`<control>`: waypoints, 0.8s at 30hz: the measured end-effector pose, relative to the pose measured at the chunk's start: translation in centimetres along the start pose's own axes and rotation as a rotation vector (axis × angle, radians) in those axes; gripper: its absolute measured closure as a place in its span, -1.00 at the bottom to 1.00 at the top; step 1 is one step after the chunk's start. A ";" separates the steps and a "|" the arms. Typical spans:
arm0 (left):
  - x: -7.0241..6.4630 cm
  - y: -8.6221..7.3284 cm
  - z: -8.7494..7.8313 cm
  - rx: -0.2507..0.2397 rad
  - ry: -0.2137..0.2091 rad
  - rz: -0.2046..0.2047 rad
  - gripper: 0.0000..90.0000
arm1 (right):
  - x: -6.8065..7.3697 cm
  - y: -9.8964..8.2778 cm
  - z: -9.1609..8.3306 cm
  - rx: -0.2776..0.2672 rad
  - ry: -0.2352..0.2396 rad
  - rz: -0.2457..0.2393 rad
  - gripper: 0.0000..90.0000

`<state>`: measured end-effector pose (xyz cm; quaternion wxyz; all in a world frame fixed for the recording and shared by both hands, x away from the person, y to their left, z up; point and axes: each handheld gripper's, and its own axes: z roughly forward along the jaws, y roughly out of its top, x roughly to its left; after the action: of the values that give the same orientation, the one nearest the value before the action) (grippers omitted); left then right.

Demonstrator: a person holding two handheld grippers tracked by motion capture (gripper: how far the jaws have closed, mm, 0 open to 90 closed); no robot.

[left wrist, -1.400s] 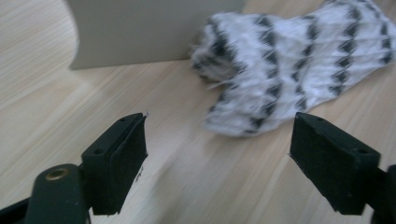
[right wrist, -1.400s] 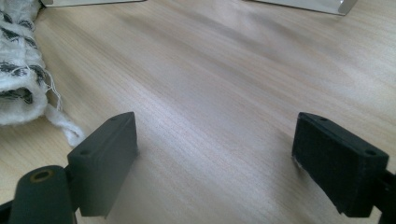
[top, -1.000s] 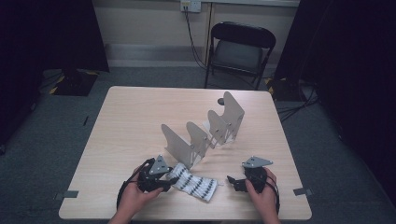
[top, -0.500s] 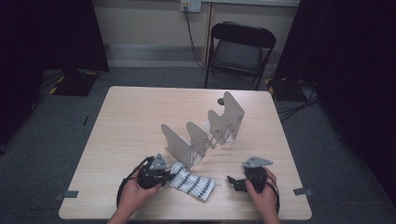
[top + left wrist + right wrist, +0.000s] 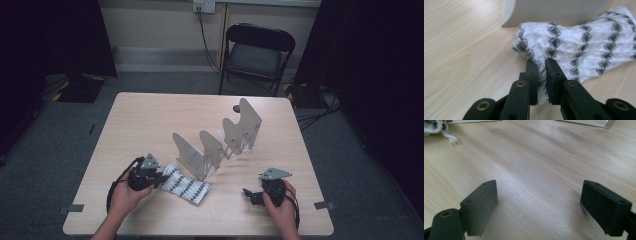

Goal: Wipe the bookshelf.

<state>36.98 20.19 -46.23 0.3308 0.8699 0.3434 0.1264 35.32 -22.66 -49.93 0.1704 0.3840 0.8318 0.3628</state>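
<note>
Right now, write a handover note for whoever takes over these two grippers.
Left gripper: shut on the near-left edge of the patterned cloth, jaws having just closed.
Right gripper: open, nothing between its jaws, low over bare table.
Cloth: lying in front of the grey rack, by its nearest plate.
Done: cloth gripped.
Left: probably lift it and hang it on the rack; the right gripper could steady the free end.

White cloth (image 5: 579, 47) with black zigzags; black tongs (image 5: 541, 82).

On the table (image 5: 150, 120), a cloth (image 5: 186, 184) lies just before a rack (image 5: 220, 142), between the left gripper (image 5: 159, 176) and right gripper (image 5: 250, 194); a chair (image 5: 257, 55) stands behind.
</note>
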 end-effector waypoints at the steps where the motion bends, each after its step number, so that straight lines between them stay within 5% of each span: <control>1: 0.4 -0.1 -0.1 0.000 0.006 -0.012 0.81 | 0.0 0.0 0.0 0.000 0.000 0.000 -0.70; 4: 1.0 -0.2 -0.3 -0.003 0.011 -0.041 0.73 | 0.0 0.0 0.0 0.000 0.000 0.000 -0.70; 6: 1.3 -0.2 -0.5 -0.013 0.017 -0.064 0.50 | 0.0 0.0 0.0 0.000 0.000 0.000 -0.70; 12: 0.5 -0.1 -1.8 -0.045 0.025 -0.127 0.10 | 0.0 0.0 0.0 0.002 0.000 0.001 -0.70; 19: -1.8 0.2 -3.0 -0.049 0.089 -0.067 -0.06 | 0.0 0.0 0.0 0.003 0.001 -0.002 -0.70; 24: -3.6 0.0 -2.1 -0.044 0.070 -0.021 -0.12 | 0.0 0.0 0.0 0.002 0.003 -0.002 -0.70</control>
<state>33.37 18.74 -44.67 0.3391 0.8538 0.3609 0.1607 35.26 -22.66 -49.92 0.1690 0.3829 0.8328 0.3623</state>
